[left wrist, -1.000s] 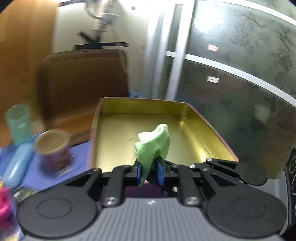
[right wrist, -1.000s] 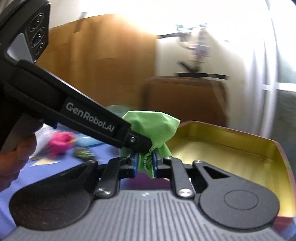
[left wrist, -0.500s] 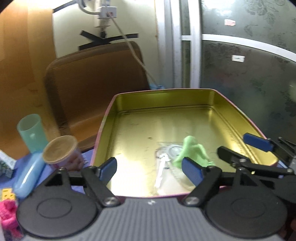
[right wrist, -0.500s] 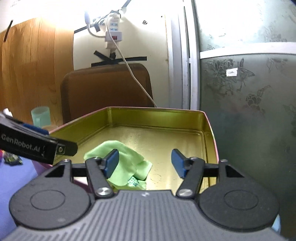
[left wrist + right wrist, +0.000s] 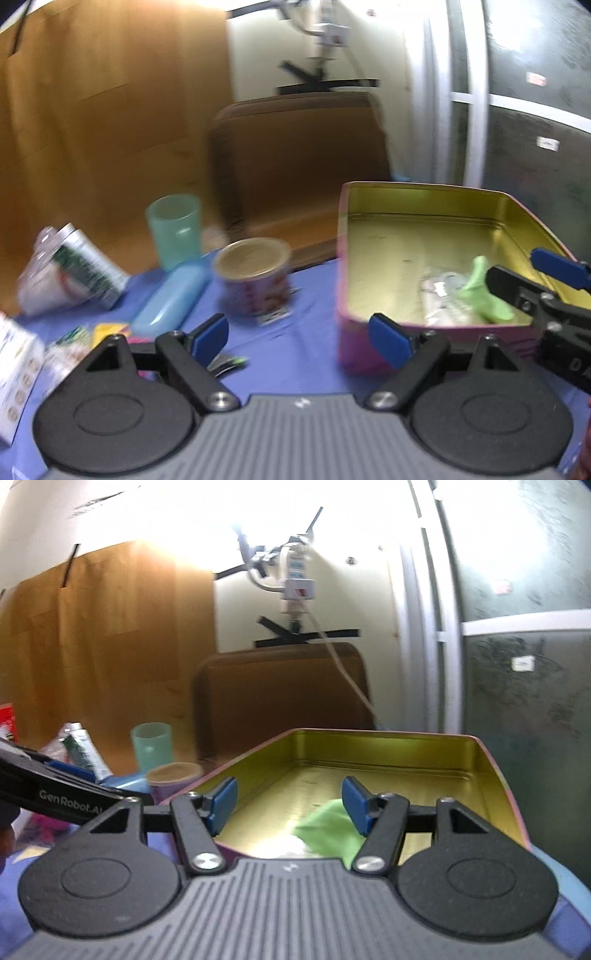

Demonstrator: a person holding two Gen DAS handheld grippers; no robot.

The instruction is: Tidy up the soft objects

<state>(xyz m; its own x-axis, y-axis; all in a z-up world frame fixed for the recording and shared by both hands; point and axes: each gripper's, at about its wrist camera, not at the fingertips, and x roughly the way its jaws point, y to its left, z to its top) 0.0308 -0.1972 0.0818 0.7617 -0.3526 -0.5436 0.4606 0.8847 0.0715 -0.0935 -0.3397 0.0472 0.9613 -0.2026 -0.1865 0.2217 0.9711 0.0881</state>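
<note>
A green cloth (image 5: 484, 291) lies inside the pink tin tray (image 5: 369, 343) with a gold inside, next to a clear plastic bag (image 5: 439, 295). The cloth also shows in the right wrist view (image 5: 328, 829), in the tray (image 5: 491, 775). My left gripper (image 5: 299, 339) is open and empty, over the blue table to the left of the tray. My right gripper (image 5: 290, 805) is open and empty, just above the tray's near edge and the cloth. It shows in the left wrist view (image 5: 546, 284) at the right.
On the blue tablecloth (image 5: 295, 354) left of the tray stand a can (image 5: 255, 277), a teal cup (image 5: 175, 229), a light blue case (image 5: 170, 299), a foil pouch (image 5: 70, 269) and small packets. A pink soft thing (image 5: 48, 827) lies at the left. A brown chair (image 5: 295, 158) stands behind.
Both grippers opened and let go of the green cloth, which now lies in the tray. The left gripper has since swung left, away from the tray; the right one pulled back a little.
</note>
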